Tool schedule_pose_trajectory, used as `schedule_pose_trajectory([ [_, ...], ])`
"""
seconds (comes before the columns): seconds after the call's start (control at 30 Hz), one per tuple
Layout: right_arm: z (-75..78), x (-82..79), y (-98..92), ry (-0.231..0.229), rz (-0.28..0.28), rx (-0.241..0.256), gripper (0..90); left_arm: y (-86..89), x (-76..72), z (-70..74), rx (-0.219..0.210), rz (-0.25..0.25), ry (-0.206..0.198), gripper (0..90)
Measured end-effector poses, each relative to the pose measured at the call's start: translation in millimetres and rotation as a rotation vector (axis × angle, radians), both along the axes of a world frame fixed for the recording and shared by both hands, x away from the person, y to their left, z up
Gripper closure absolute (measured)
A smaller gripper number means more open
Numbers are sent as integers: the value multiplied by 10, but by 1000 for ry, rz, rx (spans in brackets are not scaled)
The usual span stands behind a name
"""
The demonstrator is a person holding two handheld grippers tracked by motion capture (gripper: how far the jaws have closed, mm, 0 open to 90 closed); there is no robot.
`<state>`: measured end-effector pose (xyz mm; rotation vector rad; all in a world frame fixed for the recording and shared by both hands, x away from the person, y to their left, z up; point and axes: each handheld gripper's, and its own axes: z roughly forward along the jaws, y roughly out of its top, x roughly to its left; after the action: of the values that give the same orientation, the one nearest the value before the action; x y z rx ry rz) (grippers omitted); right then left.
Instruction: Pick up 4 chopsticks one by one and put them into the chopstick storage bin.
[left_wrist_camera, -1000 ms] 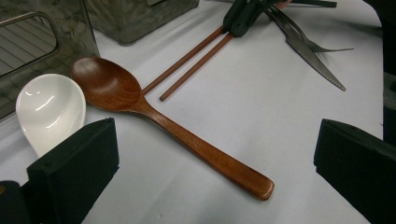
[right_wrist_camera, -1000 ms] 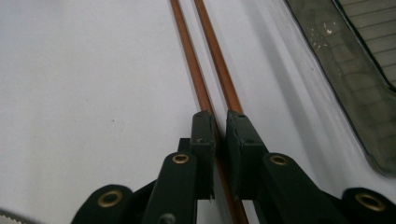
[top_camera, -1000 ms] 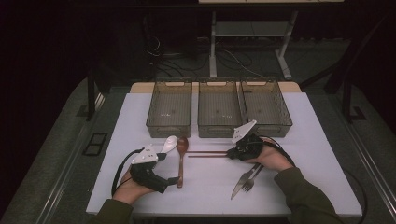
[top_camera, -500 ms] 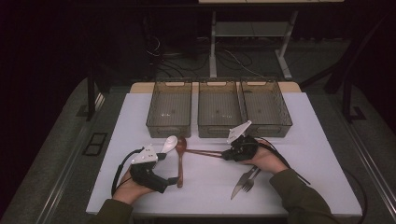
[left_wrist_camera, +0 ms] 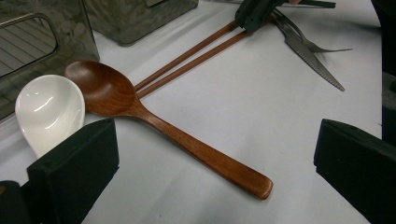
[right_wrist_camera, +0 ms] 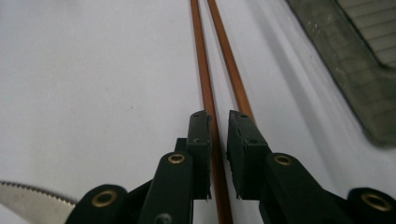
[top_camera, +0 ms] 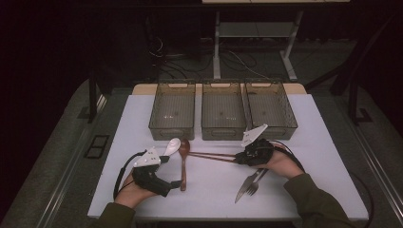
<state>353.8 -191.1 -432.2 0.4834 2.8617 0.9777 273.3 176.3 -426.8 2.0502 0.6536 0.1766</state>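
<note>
- High view: my right gripper (top_camera: 241, 157) has slid left off the cutlery (top_camera: 250, 183) onto the chopsticks (top_camera: 211, 156); left gripper (top_camera: 167, 172) hasn't moved, beside the spoon (top_camera: 183, 164).
- Left gripper view: my jaws are wide, spoon (left_wrist_camera: 159, 125) lying between them.
- Right gripper view: jaws nearly closed, one chopstick (right_wrist_camera: 209, 107) in the narrow gap, the other beside it. I judge the pinch is starting.
</note>
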Motion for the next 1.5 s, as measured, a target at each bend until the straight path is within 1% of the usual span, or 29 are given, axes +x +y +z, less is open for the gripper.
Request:
schedule_pose_trajectory([
  [0.07,-25,-6,-21,-5,-5,-8,785,0,-1,0,0,0,-1,0],
  [0.1,-40,-10,-23,-4,-1,-2,786,0,-1,1,0,-1,-1,0],
  [0.13,-53,-7,-21,-3,3,-7,786,1,-3,1,0,-1,-2,0],
  [0.2,-77,-5,-1,-20,18,-17,794,1,-6,2,-2,-1,-1,0],
  [0.23,-72,-15,6,-9,7,-20,796,1,-7,2,-2,0,-1,0],
  [0.3,-85,-10,-2,-26,22,-14,811,2,-7,1,-3,-2,-1,0],
  [0.37,-84,-22,-11,-11,11,-12,817,1,-6,1,-4,-2,-3,0],
  [0.43,-85,-10,-10,-11,17,-14,820,-1,-8,4,-6,-1,-4,0],
  [0.47,-82,-5,-8,1,11,-14,821,-1,-8,5,-5,-2,-4,0],
  [0.57,-86,16,-21,16,9,-7,826,-1,-5,1,-7,-3,0,0],
  [0.6,-91,26,-27,9,18,-5,829,-1,-3,1,-5,-5,-1,0],
  [0.63,-86,13,-22,12,16,-7,831,-2,-3,0,-5,-5,0,0],
  [0.73,-95,19,-27,-12,38,-4,837,-3,-2,0,-3,-5,0,0],
  [0.8,-90,9,-24,-5,31,-4,842,-4,-4,-1,-2,-5,1,0],
  [0.9,-80,7,-17,-14,38,-11,843,-9,-8,-2,0,-7,1,0],
  [0.93,-83,16,-19,-27,52,-10,843,-11,-10,-1,-1,-8,0,0],
  [1.0,-63,9,-18,-17,51,-5,844,-10,-10,0,-2,-8,0,0],
  [1.03,-50,5,-17,-19,58,2,844,-8,-10,1,-3,-7,-1,0],
  [1.13,-8,-21,-27,-14,56,3,844,-6,-9,-1,-1,-7,0,0],
  [1.17,-3,-22,-37,-18,58,5,844,-8,-10,-1,-1,-8,-1,0],
  [1.2,4,-28,-45,-12,51,3,844,-10,-10,0,-2,-8,-1,0],
  [1.43,24,-36,-87,10,51,6,844,-5,-11,4,-3,-6,-3,0],
  [1.5,46,-35,-120,12,52,23,845,-5,-10,3,-3,-7,-3,0],
])
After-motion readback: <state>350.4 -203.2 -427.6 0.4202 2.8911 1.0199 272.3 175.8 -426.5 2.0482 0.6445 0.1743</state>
